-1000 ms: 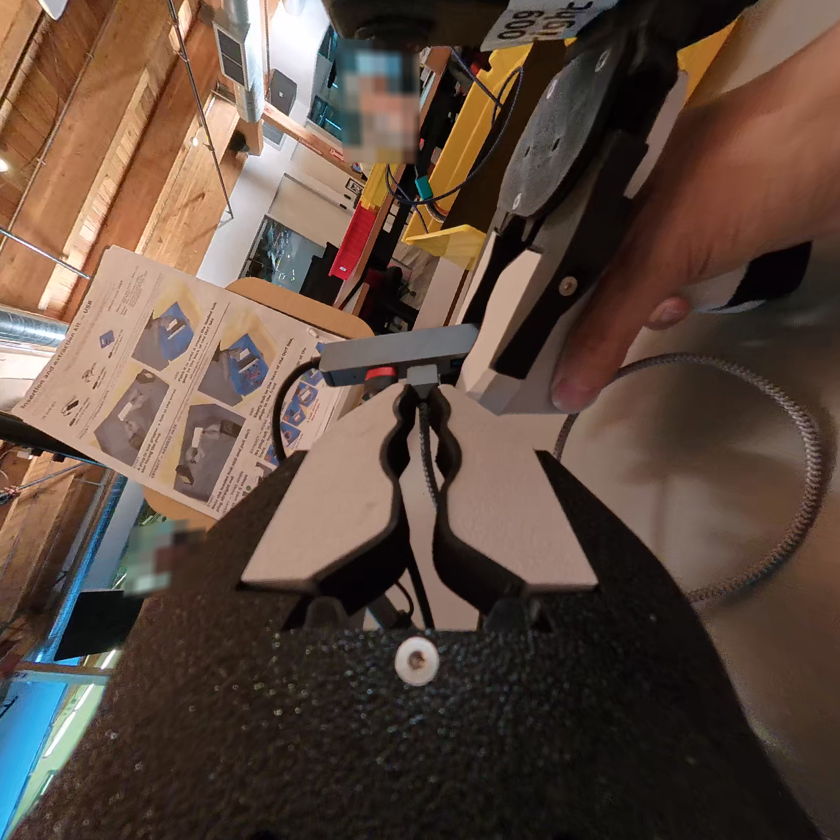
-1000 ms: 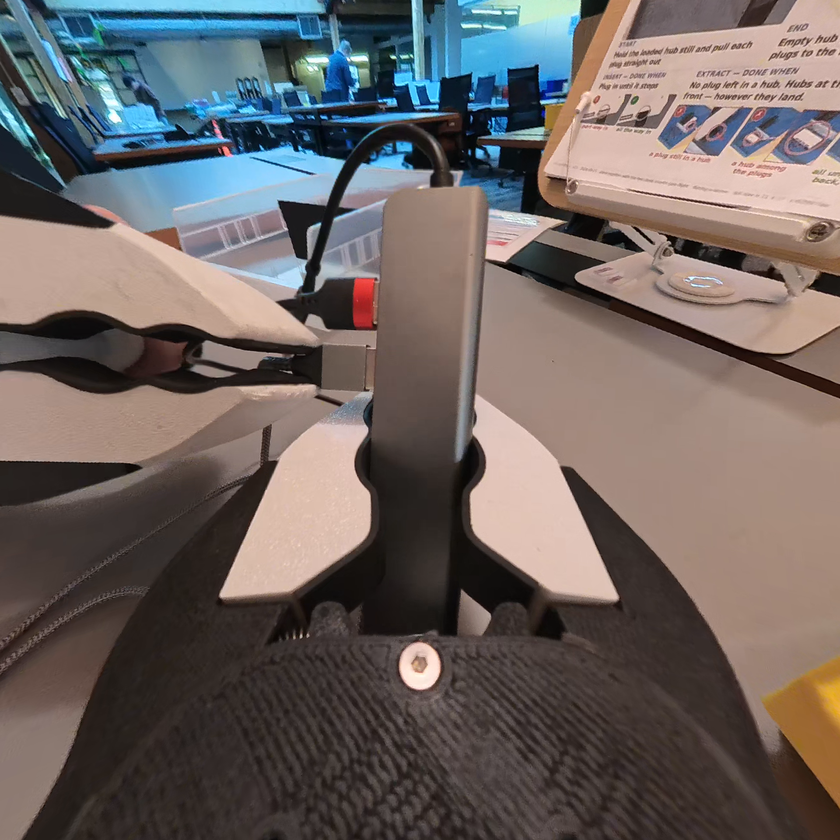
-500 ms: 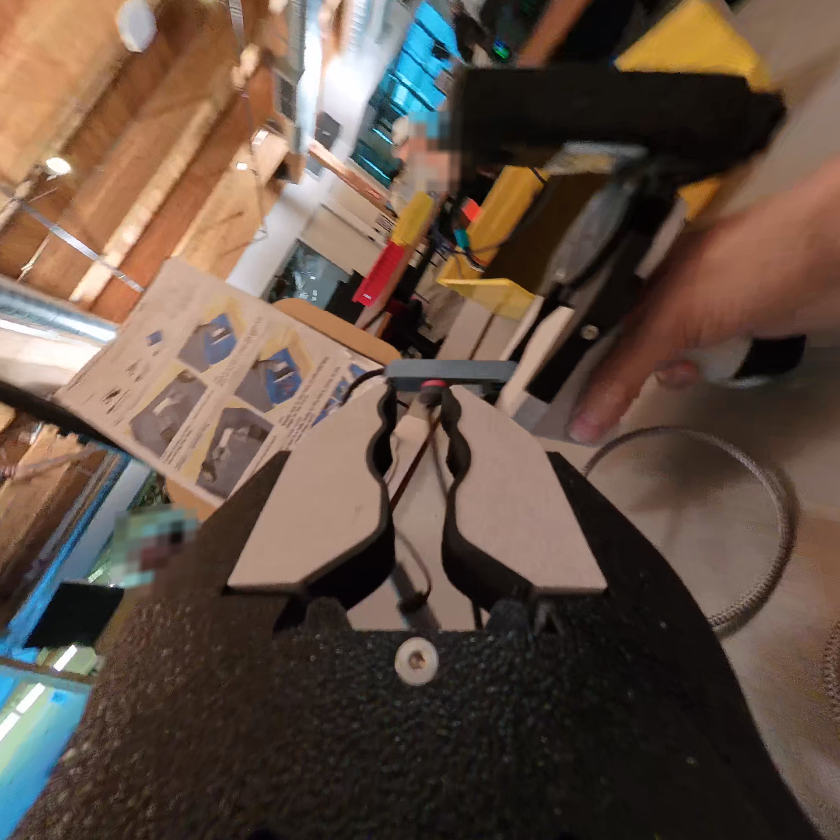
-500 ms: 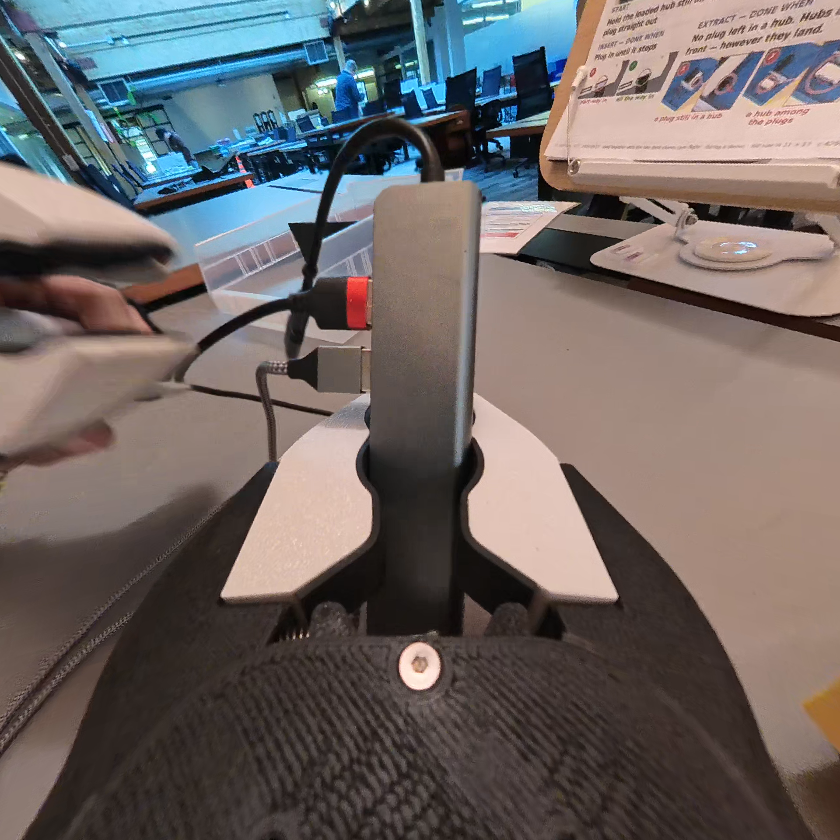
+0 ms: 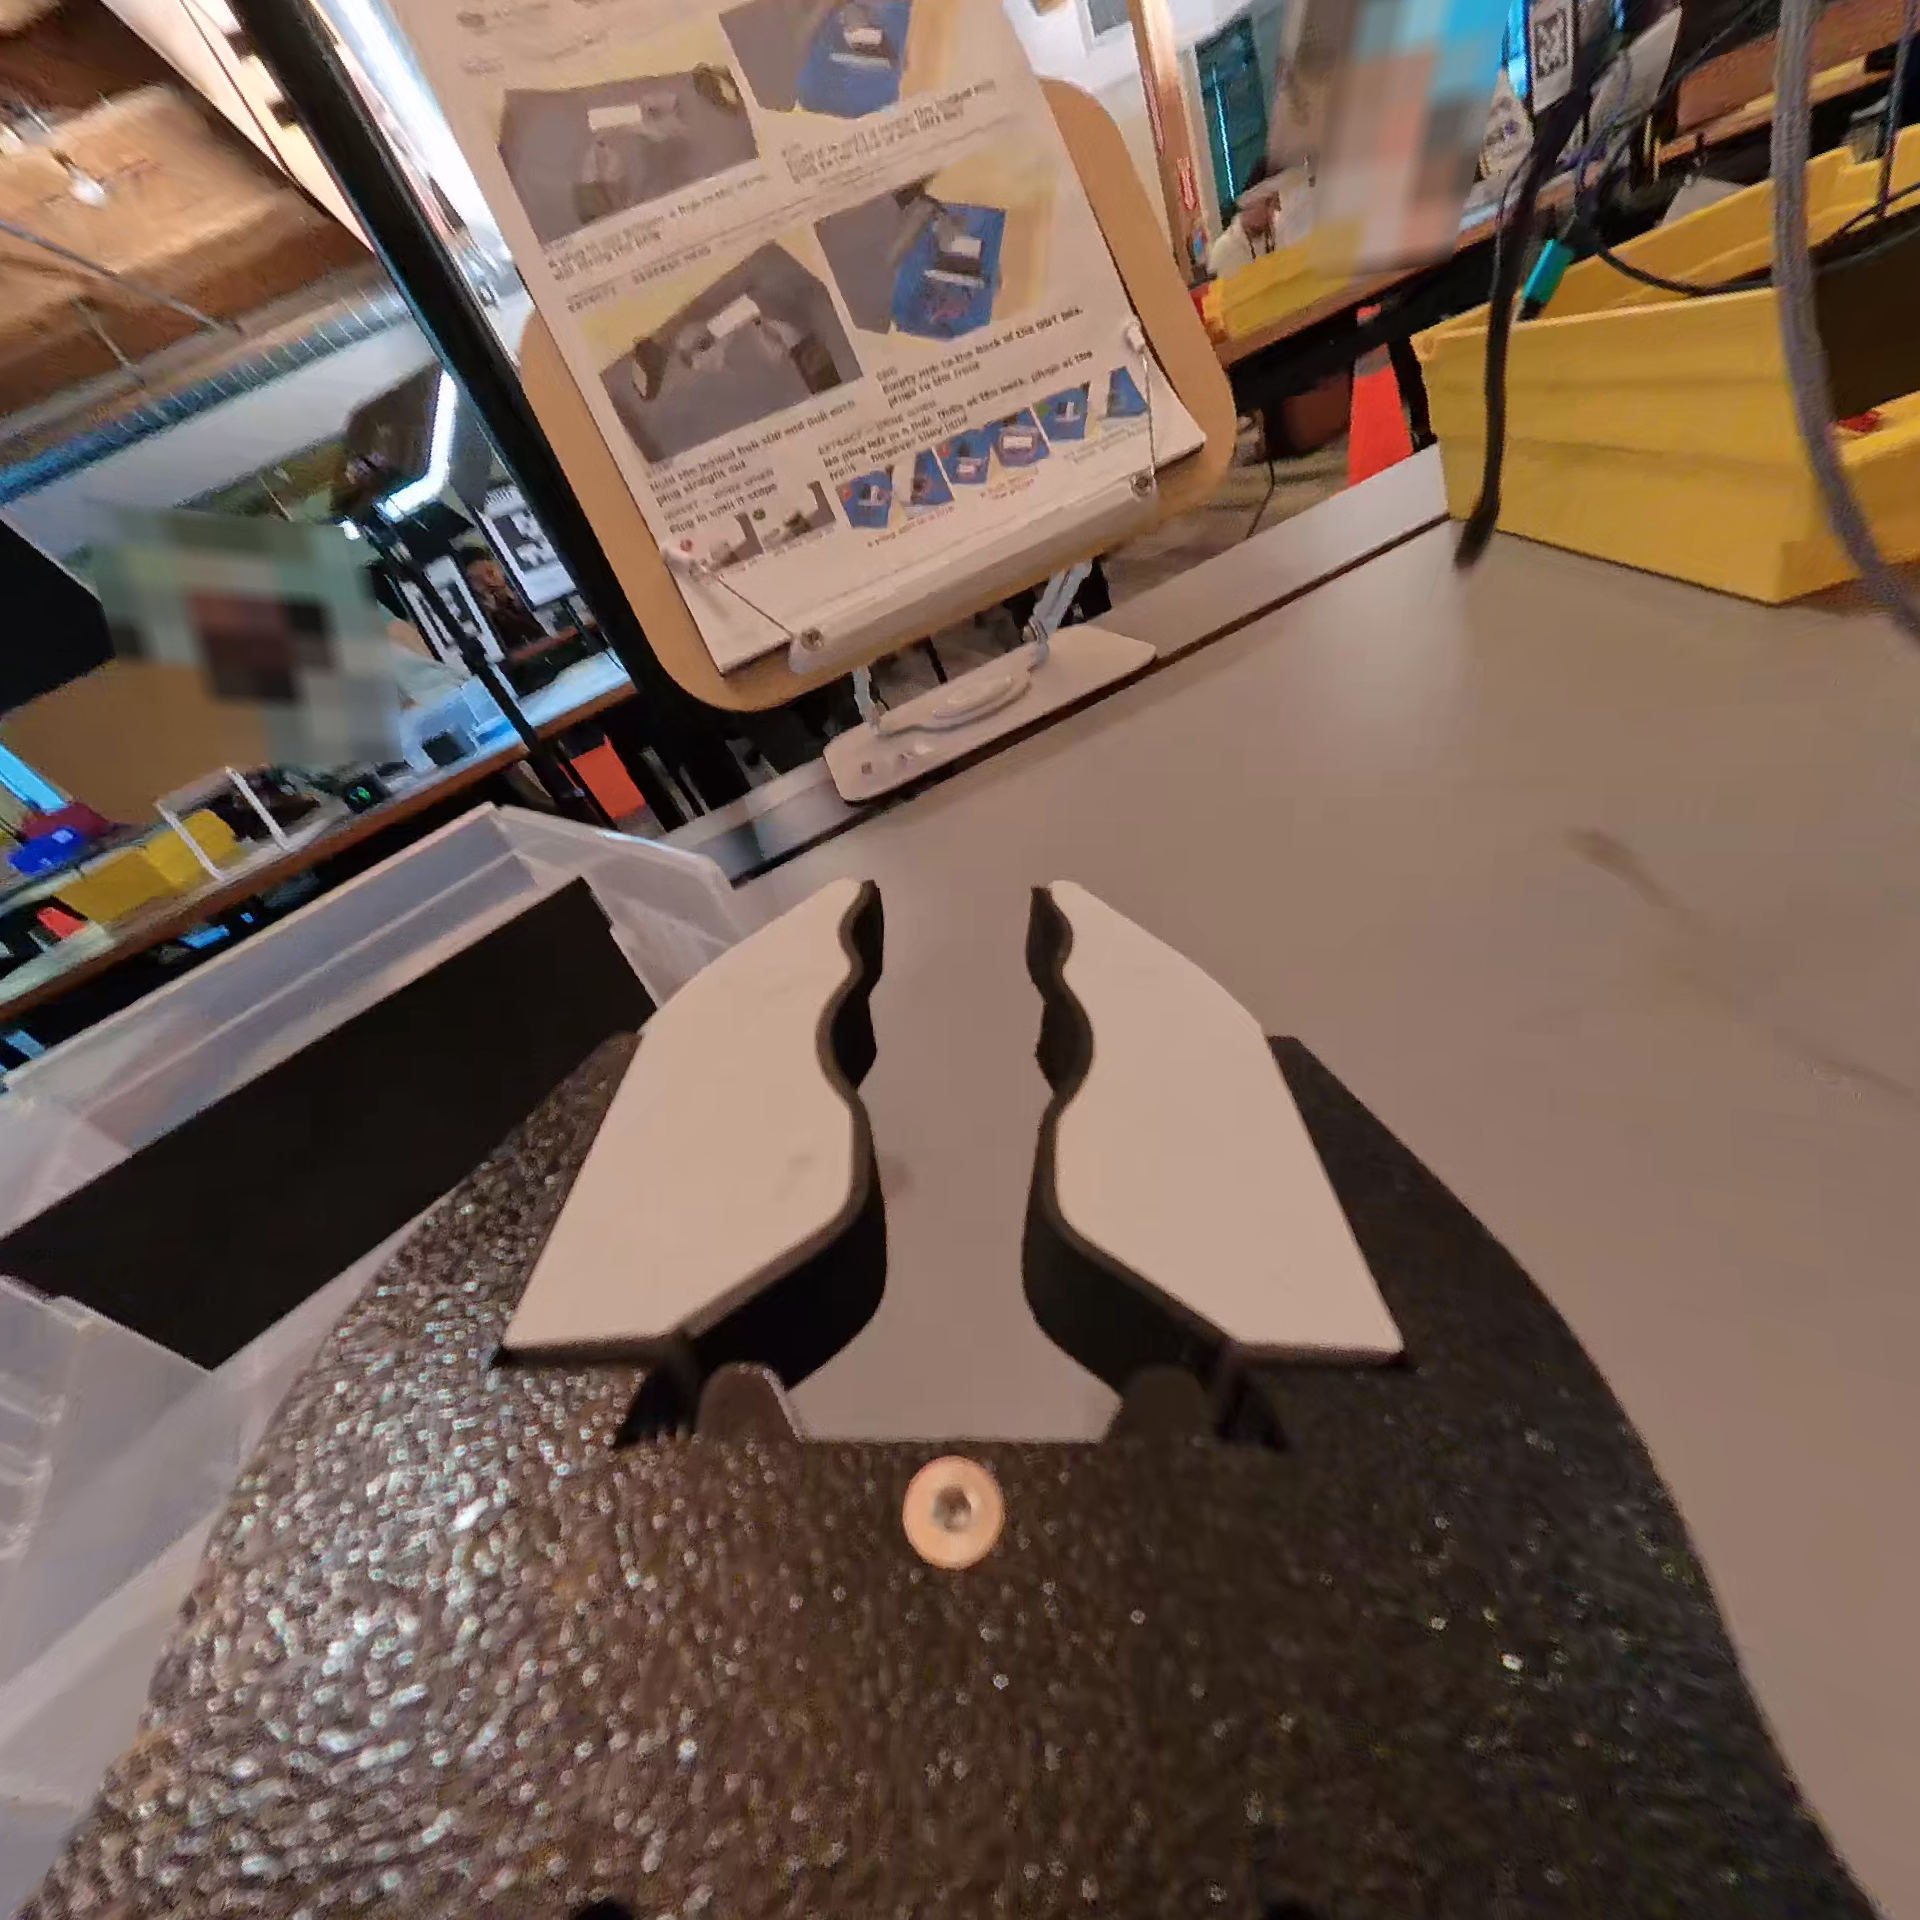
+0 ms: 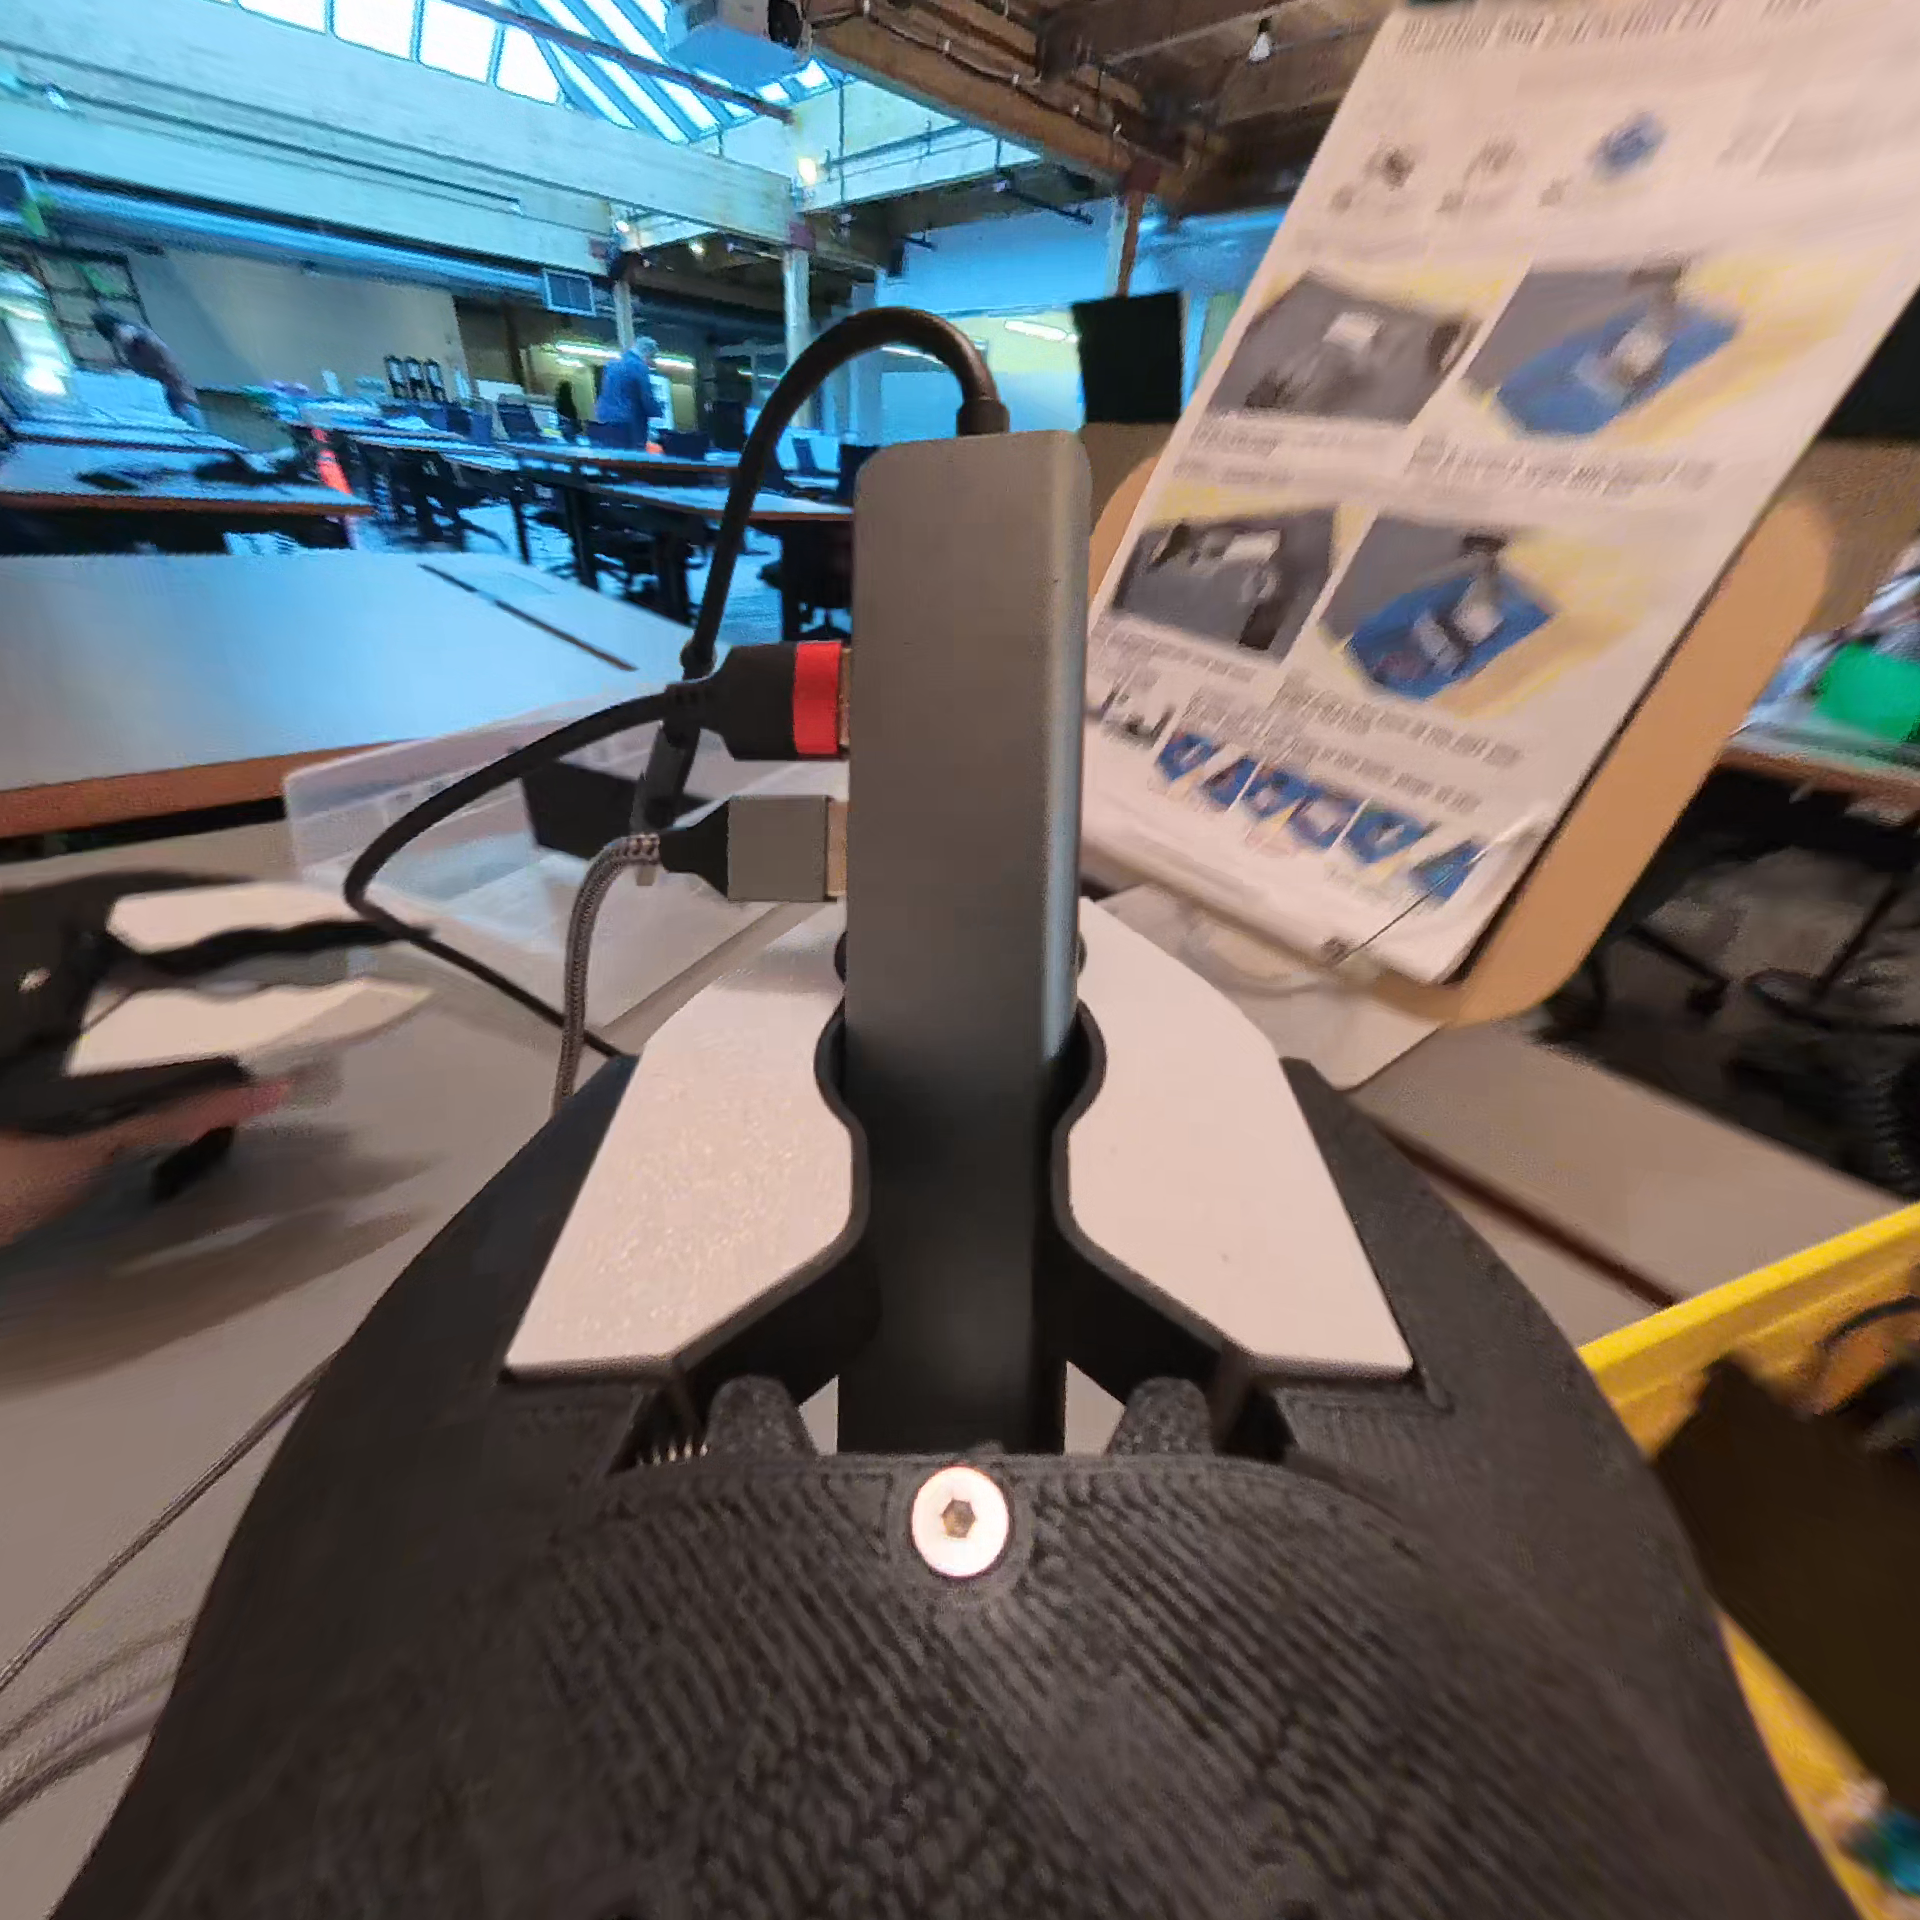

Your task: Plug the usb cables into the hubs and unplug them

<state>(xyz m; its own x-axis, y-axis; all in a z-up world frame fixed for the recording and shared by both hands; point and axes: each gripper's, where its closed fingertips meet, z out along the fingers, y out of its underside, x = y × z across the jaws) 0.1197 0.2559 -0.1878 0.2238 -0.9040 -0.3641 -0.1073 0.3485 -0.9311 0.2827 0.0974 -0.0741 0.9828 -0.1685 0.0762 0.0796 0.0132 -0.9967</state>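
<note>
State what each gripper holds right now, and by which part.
The right gripper is shut on the grey hub, clamping its lower end; two plugs sit in the hub's side above the grip. The left gripper is open and holds nothing.

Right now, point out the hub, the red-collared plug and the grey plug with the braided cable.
hub (image 6: 961,727), right wrist view, on its dark grey face above the fingers.
red-collared plug (image 6: 816,698), right wrist view, on the red collar.
grey plug (image 6: 774,847), right wrist view, on its metal shell.
</note>
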